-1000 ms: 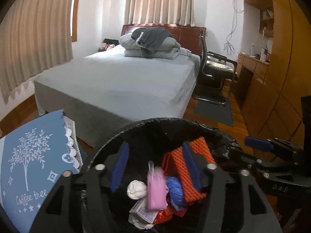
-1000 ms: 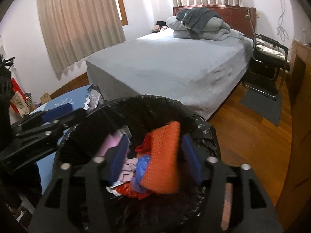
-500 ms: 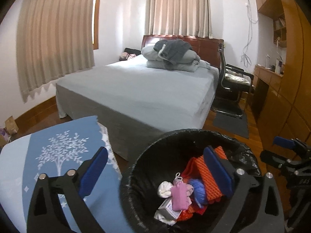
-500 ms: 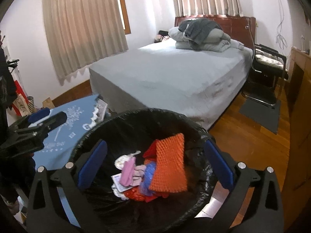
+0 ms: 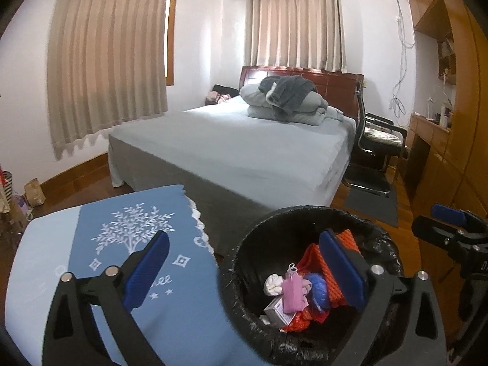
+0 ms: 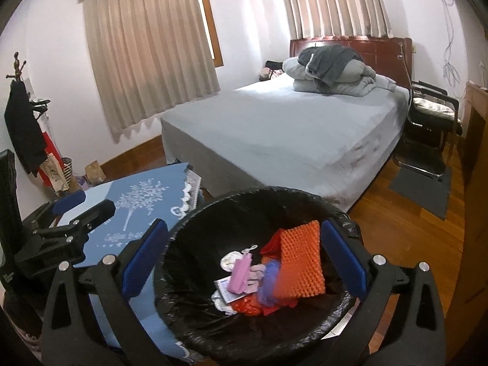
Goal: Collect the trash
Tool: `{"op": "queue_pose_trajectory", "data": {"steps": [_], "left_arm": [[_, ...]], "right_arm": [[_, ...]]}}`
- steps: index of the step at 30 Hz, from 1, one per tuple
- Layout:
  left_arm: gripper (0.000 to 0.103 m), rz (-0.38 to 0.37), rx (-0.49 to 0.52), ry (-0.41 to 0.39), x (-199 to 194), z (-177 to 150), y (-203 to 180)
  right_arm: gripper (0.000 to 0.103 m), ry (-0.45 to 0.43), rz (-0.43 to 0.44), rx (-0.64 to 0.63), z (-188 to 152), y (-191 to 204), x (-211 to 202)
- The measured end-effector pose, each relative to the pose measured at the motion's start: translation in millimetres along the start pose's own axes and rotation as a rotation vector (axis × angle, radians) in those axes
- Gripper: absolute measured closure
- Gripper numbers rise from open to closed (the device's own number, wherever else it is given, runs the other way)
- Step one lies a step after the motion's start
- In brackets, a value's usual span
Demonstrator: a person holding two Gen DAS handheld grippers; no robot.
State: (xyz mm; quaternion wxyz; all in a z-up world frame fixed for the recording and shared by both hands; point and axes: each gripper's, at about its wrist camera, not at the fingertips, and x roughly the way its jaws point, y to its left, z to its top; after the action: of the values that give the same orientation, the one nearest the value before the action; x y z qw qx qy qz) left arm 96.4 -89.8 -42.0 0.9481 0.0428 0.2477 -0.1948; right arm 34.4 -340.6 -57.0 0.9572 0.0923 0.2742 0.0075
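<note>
Black-lined bin [image 6: 195, 231] sat at lower centre, trash [image 6: 300, 262] inside — left gripper [image 5: 244, 270] and right gripper [image 6: 244, 257] both spread wide, nothing between their fingers.

A grey-sheeted bed [image 5: 244, 149] carries folded bedding [image 5: 286, 100]. Beige curtains [image 5: 106, 61] hang behind; a black chair [image 5: 378, 140] stands beside it.

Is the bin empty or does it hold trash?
It holds trash. Inside the black-lined bin lie an orange pad, a pink pouch, a white wad and red wrappers, well below the rim.
</note>
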Motion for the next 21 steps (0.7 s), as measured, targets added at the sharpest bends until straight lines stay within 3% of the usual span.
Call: {"op": "queue_pose_trajectory", "data": {"steps": [21], "left_arm": [[0.006,0.044,-0.006,-0.072,-69,-2,4]], "right_arm": [[0.005,-0.029,0.055,-0.048,2,41,-39]]}}
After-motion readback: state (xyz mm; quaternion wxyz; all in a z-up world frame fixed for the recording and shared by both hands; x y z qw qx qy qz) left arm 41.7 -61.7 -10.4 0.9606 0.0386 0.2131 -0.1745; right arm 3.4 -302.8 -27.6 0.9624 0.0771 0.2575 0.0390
